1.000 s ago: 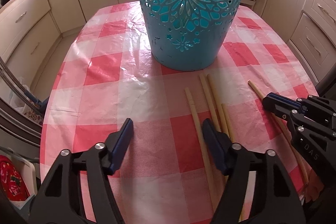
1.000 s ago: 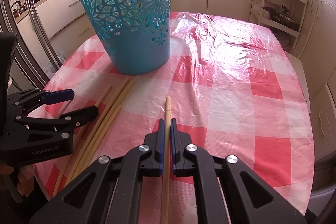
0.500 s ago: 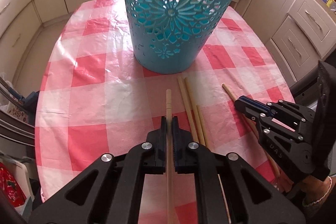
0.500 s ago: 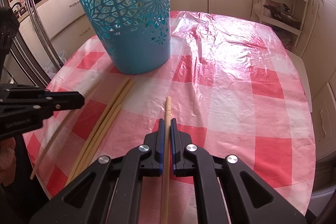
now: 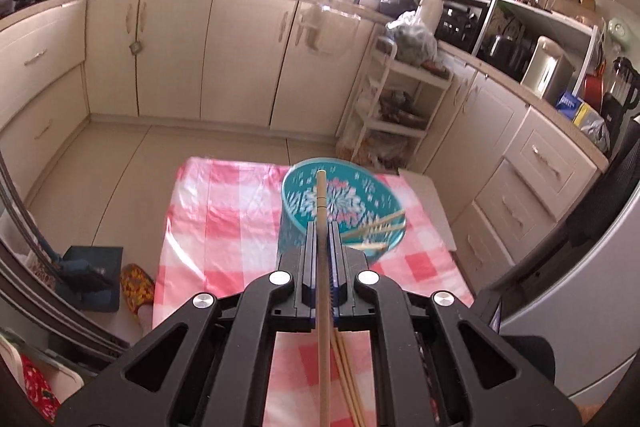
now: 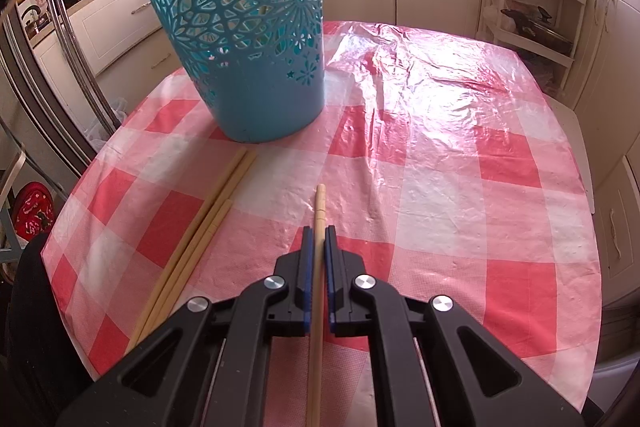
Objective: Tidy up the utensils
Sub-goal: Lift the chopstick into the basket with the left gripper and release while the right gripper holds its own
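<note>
The left hand-held gripper [image 5: 320,227] is clamped on a single wooden chopstick [image 5: 321,195], and from up here the open mouth of the teal basket [image 5: 296,223] lies just ahead of and below its tip. That is the relation the coming move seems to turn on: the stick's long axis runs straight out along the fingers, pointing forward and down at the rim, so a tilt toward vertical over the opening and a release should drop it in. A few chopsticks already lean inside against the far right wall of the basket.

The right hand-held gripper [image 6: 318,239] sits low over the desk [image 6: 440,187], closed on a second chopstick [image 6: 319,203] whose axis also runs along its fingers, tip aimed up the desk a little to the right of the basket [image 6: 248,39]. The basket stands well ahead of it, so the left hand looks the nearer to delivering.

Three more loose chopsticks [image 6: 200,235] lie side by side, touching, on the desk to the left of the right gripper, slanting toward the basket's foot.

The basket is thin moulded plastic, tapered, pierced with flower and star cut-outs. The sticks are pale, smooth, slim wood with a ringed groove near the end. The desk wears a glossy, wrinkled red-and-white check plastic cloth, likely slippery under a stick.
</note>
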### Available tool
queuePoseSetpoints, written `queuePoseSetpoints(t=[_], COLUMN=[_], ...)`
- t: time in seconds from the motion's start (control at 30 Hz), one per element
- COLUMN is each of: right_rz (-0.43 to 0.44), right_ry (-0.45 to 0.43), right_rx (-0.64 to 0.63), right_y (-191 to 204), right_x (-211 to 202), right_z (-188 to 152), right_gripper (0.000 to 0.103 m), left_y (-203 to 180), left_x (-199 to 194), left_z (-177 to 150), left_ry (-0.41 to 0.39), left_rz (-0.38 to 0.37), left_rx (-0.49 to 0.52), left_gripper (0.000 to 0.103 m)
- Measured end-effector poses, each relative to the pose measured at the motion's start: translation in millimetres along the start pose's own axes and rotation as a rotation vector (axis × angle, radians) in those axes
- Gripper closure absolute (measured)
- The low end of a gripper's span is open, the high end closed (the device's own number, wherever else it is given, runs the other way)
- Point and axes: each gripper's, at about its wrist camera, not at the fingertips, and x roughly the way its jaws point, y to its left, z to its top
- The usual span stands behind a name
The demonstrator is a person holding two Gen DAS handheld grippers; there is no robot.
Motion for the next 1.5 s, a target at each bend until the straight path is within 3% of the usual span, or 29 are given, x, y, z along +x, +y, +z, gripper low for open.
queuePoseSetpoints(t=[0.33,0.6,0.87,1.2,1.27,1.43,1.5], right_rz=[0.005,-0.003,-0.013,-0.019,-0.013,0.002,0.009], right_ry=[-0.002,-0.001,-0.001,-0.001,-0.001,-0.002,-0.003], right_rx=[0.007,-0.014,-0.053,-0.066,-0.068,-0.071,-0.063], right_y=[-2,3,10,13,13,14,13], right_x=[-1,1,1,2,2,2,2], right_z=[0,0,0,0,0,0,0], right_gripper=[0.097,0.095,0.088,0.085,0.083,0.078,0.078], left_y=[-27,-37,-27,-22,-19,1,17], left_x=[19,62,107,119,115,79,63], left_z=[65,85,76,40,31,4,-12], left_ry=[-0.247,-0.348,-0.318,-0.201,-0.173,-0.206,-0.219], left_rz=[0.041,0.12,0.177,0.189,0.2,0.293,0.336], left_rx=[-0.044,-0.045,-0.055,0.014,0.028,-0.008,-0.053], left_gripper=[0.098,0.098,0.098,0.098,0.094,0.046,0.038])
